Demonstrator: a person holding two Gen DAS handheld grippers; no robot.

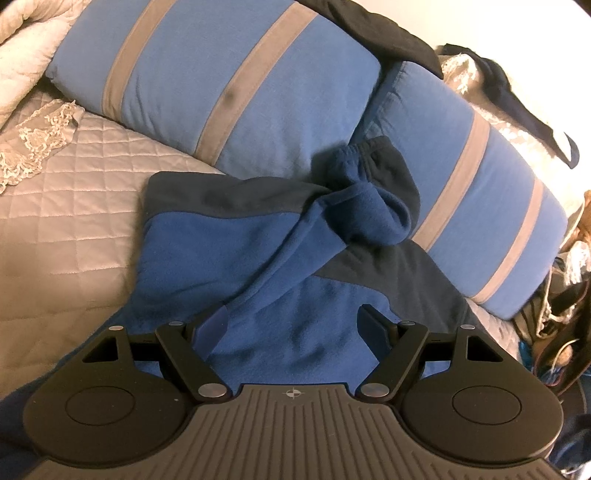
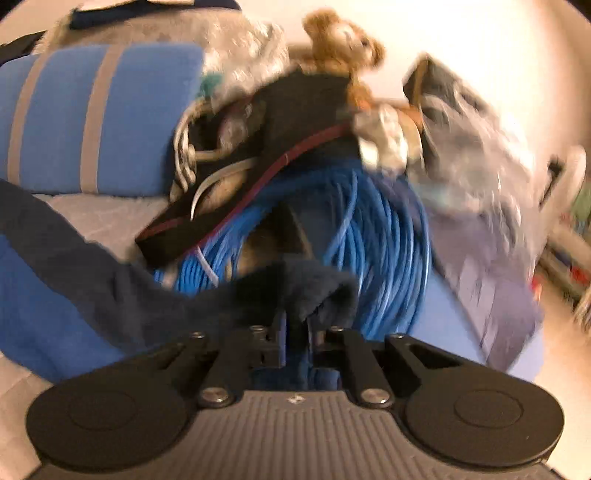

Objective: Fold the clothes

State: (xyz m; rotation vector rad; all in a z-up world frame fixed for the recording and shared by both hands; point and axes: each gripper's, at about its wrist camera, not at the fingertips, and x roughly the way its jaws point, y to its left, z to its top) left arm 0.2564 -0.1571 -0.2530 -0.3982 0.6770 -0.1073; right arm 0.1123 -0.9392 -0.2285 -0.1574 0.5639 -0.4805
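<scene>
A blue and navy fleece jacket [image 1: 236, 254] lies on the quilted bed, one sleeve [image 1: 373, 206] folded across its chest toward the pillows. My left gripper [image 1: 293, 328] is open just above the jacket's lower body, fingers apart over the blue fleece. In the blurred right wrist view my right gripper [image 2: 295, 332] is shut on a navy edge of the fleece jacket [image 2: 288, 291], which stretches away to the left.
Two blue pillows with grey stripes [image 1: 229, 77] lean behind the jacket on the beige quilt [image 1: 66, 206]. A dark garment [image 1: 376, 26] lies on top of them. Right of the bed are a coil of blue cable [image 2: 384, 251], a teddy bear [image 2: 343, 37] and mixed clutter.
</scene>
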